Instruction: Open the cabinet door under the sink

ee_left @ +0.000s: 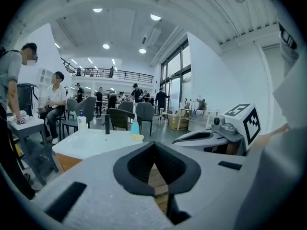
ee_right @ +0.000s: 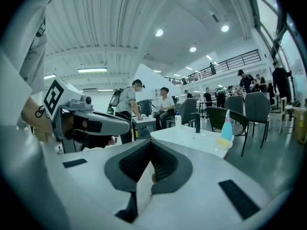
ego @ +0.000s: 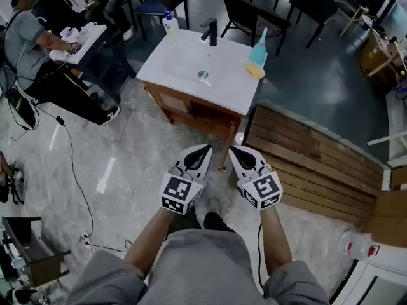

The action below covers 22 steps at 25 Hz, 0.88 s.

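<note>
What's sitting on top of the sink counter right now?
On the white sink top stand a black faucet, a white pump bottle and a teal bottle, with a yellow sponge beside it. The inside of the cabinet below cannot be seen.

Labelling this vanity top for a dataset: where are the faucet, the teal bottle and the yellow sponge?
faucet [ego: 210,32], head view, its black upright body.
teal bottle [ego: 259,51], head view, mid body.
yellow sponge [ego: 254,70], head view, its top face.
</note>
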Each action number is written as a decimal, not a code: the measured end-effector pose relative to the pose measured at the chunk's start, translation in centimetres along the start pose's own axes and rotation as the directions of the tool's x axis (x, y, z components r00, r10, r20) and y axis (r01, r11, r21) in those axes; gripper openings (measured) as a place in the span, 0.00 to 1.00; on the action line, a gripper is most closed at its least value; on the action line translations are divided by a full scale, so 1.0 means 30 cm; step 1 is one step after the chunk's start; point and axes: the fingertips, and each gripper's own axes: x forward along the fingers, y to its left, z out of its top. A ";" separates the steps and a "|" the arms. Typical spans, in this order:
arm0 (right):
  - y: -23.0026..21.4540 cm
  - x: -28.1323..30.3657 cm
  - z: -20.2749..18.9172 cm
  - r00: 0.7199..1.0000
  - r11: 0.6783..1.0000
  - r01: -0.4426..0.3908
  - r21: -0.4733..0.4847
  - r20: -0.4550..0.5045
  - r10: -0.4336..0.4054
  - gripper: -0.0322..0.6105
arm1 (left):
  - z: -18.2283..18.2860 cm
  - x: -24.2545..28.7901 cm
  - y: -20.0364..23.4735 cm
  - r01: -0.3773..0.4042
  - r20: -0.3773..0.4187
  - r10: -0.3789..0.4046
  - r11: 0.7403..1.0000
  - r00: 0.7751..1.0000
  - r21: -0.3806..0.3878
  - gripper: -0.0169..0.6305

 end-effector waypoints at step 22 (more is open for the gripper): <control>0.103 -0.075 0.486 0.946 0.997 -0.010 -0.081 0.323 0.036 0.06 | 0.388 -0.156 -0.034 -0.062 0.248 0.025 0.988 0.968 0.140 0.04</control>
